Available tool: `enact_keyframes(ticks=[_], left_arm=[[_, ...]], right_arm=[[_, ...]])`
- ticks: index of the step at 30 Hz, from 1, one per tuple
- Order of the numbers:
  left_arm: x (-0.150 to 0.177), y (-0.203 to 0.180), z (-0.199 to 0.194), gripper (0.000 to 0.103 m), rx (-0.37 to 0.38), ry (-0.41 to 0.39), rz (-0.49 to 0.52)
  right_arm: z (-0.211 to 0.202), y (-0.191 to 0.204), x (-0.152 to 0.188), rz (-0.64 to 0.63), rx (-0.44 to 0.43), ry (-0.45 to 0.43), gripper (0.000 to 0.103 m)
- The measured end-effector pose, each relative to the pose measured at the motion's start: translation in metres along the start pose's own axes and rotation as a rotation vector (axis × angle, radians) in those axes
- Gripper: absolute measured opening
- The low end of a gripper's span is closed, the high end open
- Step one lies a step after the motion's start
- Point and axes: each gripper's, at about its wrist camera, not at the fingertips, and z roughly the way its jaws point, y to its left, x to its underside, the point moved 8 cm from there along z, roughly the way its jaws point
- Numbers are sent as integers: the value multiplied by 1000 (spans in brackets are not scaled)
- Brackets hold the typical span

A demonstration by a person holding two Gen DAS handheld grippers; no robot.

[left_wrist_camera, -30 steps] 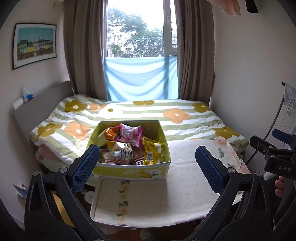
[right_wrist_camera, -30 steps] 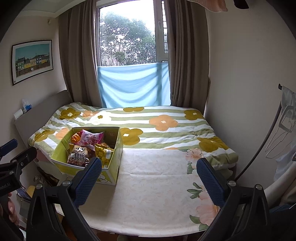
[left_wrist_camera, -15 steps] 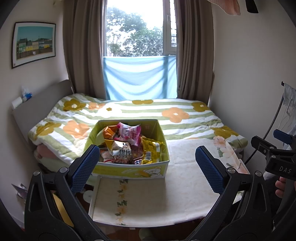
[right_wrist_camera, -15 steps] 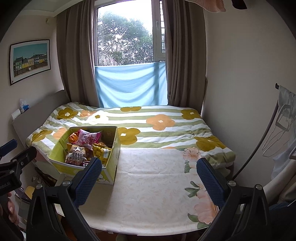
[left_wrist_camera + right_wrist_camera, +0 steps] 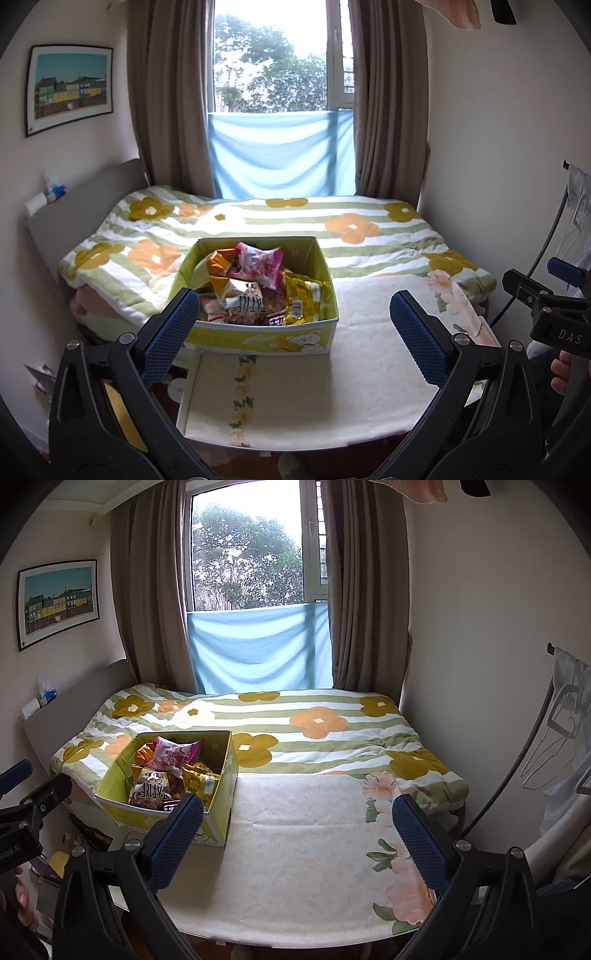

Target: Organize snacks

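A yellow-green cardboard box point(image 5: 258, 338) full of snack packets sits on the left part of a table with a cream floral cloth point(image 5: 362, 373). A pink packet point(image 5: 258, 264), an orange packet point(image 5: 218, 260) and a gold packet point(image 5: 304, 301) lie on top. My left gripper point(image 5: 293, 334) is open and empty, held just in front of the box. In the right wrist view the box point(image 5: 221, 805) is at the left, and my right gripper point(image 5: 297, 834) is open and empty over the bare cloth point(image 5: 306, 849). The right gripper's body shows at the right edge of the left wrist view point(image 5: 546, 314).
A bed with a flowered green-striped quilt point(image 5: 295, 229) lies behind the table, under a curtained window. A grey headboard point(image 5: 81, 210) stands at the left. A wire rack with hangers point(image 5: 561, 723) is at the right wall.
Both views have shifted slightly, with the box drifting a little left in the frames. Both grippers stay open and empty. Nothing on the table has moved.
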Motion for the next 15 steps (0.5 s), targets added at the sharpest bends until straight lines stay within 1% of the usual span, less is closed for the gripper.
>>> enact_keyframes(ticks=[15], left_arm=[[-1, -2, -2, 103, -18, -5, -8]], right_arm=[[0, -1, 0, 10, 12, 5, 102]])
